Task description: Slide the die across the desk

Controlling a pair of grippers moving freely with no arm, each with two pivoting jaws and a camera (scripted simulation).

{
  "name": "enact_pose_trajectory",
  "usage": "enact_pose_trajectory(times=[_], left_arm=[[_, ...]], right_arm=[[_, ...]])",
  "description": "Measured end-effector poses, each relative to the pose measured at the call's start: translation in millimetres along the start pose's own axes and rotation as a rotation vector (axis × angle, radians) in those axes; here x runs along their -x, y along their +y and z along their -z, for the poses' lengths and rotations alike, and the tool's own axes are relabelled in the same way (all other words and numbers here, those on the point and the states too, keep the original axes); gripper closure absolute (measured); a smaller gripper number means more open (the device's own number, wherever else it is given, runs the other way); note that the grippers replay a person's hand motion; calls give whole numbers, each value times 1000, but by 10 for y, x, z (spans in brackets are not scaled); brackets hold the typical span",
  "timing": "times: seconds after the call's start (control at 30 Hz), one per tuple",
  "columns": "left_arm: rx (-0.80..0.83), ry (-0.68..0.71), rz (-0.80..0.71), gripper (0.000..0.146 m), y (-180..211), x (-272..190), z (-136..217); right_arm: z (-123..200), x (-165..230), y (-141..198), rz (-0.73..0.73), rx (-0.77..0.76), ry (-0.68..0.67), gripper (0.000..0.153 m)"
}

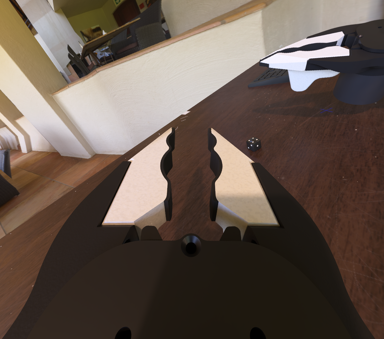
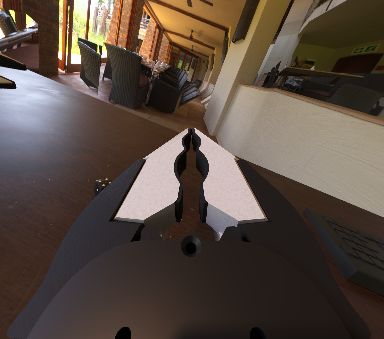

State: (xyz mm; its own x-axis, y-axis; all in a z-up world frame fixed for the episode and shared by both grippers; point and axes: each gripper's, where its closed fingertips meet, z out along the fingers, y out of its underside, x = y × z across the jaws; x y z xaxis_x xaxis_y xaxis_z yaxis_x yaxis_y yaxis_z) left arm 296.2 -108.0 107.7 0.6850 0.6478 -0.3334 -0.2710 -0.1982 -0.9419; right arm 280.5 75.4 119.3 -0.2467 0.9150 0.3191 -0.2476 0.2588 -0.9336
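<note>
A small black die [image 1: 253, 144] with white pips sits on the dark wooden desk [image 1: 311, 183], just right of my left gripper's right fingertip and apart from it. My left gripper [image 1: 191, 131] is open and empty, low over the desk near its far edge. In the right wrist view the die [image 2: 101, 184] shows partly hidden behind my right gripper's left finger. My right gripper [image 2: 191, 130] is shut with nothing between its fingers. It also shows in the left wrist view [image 1: 264, 62], hovering above the desk beyond the die.
A dark keyboard [image 2: 351, 245] lies on the desk to the right of my right gripper; it also shows in the left wrist view [image 1: 268, 77]. A small blue cross mark [image 1: 326, 110] is on the desk. The desk's far edge [image 1: 166, 131] runs diagonally past my left fingertips.
</note>
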Motion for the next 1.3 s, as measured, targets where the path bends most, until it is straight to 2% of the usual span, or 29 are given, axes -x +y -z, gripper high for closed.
enact_pose_trajectory(times=[1.3], left_arm=[[28,14,18,116,35,-19,-17]], right_arm=[[-36,34,31,13,10,-23,153]])
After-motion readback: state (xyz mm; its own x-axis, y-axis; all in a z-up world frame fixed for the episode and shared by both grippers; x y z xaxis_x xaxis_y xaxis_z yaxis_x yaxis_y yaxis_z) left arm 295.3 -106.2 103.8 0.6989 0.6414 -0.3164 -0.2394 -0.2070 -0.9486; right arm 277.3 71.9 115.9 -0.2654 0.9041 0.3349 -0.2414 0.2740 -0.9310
